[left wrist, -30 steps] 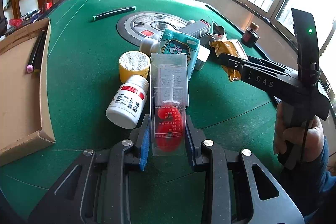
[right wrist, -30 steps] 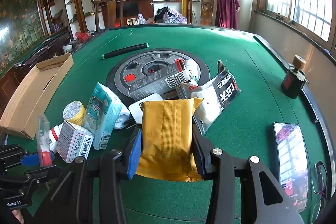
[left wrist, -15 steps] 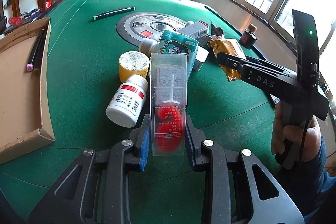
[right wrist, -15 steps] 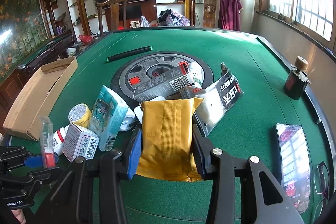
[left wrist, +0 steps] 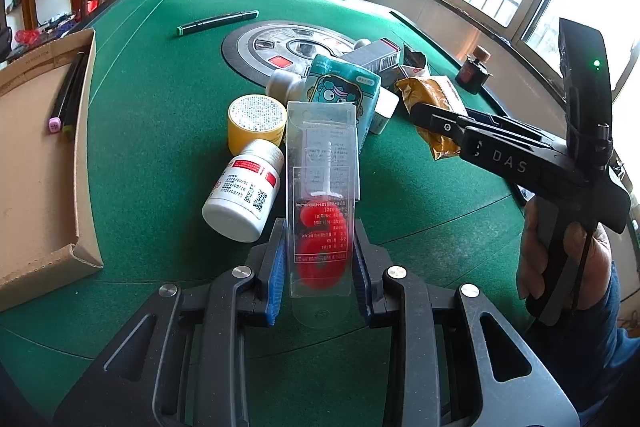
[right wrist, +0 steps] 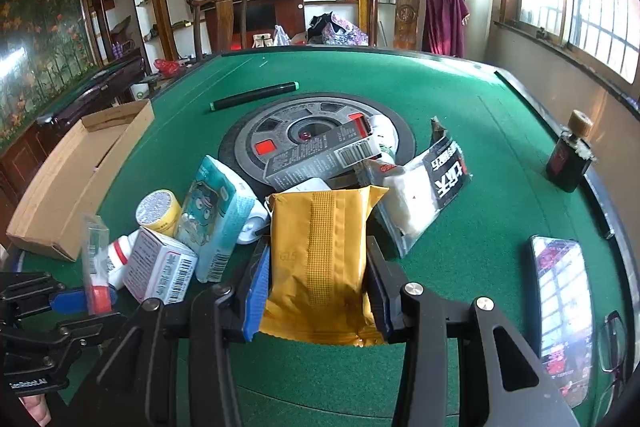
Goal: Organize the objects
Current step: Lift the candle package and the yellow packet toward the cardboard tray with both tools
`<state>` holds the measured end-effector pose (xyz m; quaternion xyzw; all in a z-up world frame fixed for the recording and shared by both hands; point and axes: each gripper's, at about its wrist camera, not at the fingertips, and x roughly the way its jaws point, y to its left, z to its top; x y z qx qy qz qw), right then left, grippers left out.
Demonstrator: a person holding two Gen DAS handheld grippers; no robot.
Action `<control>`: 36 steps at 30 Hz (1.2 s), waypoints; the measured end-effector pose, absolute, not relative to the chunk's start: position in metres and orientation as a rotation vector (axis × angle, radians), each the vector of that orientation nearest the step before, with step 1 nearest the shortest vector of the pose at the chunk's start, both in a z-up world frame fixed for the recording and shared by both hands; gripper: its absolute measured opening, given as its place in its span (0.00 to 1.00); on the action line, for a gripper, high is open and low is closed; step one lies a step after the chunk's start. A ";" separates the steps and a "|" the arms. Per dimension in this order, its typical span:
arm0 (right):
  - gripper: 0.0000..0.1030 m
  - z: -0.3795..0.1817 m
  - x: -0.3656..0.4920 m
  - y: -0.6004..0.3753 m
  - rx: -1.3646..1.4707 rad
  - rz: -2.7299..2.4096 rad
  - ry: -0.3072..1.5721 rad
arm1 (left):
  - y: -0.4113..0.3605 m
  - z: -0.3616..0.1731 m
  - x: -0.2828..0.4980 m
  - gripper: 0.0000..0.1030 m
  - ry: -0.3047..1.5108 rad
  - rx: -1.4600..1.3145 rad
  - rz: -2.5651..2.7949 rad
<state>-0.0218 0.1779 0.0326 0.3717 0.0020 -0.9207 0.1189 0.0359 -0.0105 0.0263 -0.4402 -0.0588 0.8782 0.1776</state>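
The left gripper (left wrist: 320, 259) is closed on a clear plastic blister pack (left wrist: 322, 195) that holds a red piece in its lower half; the pack is pinched at its lower sides between the blue-padded fingers (left wrist: 278, 267) and stands upright above the green felt table (left wrist: 168, 155). The right gripper (right wrist: 318, 275) is clamped on a yellow foil pouch (right wrist: 320, 255), gripped at both side edges, with the pouch's crimped seam running down its middle.

A heap of objects is seen near the table's middle, partly over the round grey centre panel (right wrist: 288, 135). Just beyond the blister pack a white pill bottle (left wrist: 244, 195) with a red-banded label lies on its side, touching a yellow round tin (left wrist: 256, 123). A teal carton with a cartoon face (left wrist: 340, 95) stands just behind the pack. In the right wrist view a small white box with a barcode (right wrist: 160, 267) is seen beside the carton, a long grey box (right wrist: 320, 155) lies across the centre panel, and a black-and-white opened packet (right wrist: 432, 187) lies to the right of the pouch.

A green-capped marker (left wrist: 218, 21) lies apart at the far side. An open cardboard box (left wrist: 28, 155) sits at the table's left edge with pens (left wrist: 66, 95) inside. At the right edge a dark small bottle (right wrist: 570, 155) stands, and a smartphone (right wrist: 560, 303) lies nearer, with glasses (right wrist: 614, 339) beside it.
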 end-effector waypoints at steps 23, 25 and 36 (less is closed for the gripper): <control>0.42 0.035 -0.020 0.181 1.071 -2.691 -0.033 | -0.015 0.033 0.040 0.28 -0.179 -1.217 2.494; 0.42 0.036 -0.019 0.181 1.070 -2.690 -0.045 | -0.018 0.037 0.042 0.28 -0.184 -1.205 2.499; 0.42 0.052 -0.008 0.180 1.058 -2.686 -0.118 | -0.041 0.053 0.047 0.28 -0.253 -1.140 2.519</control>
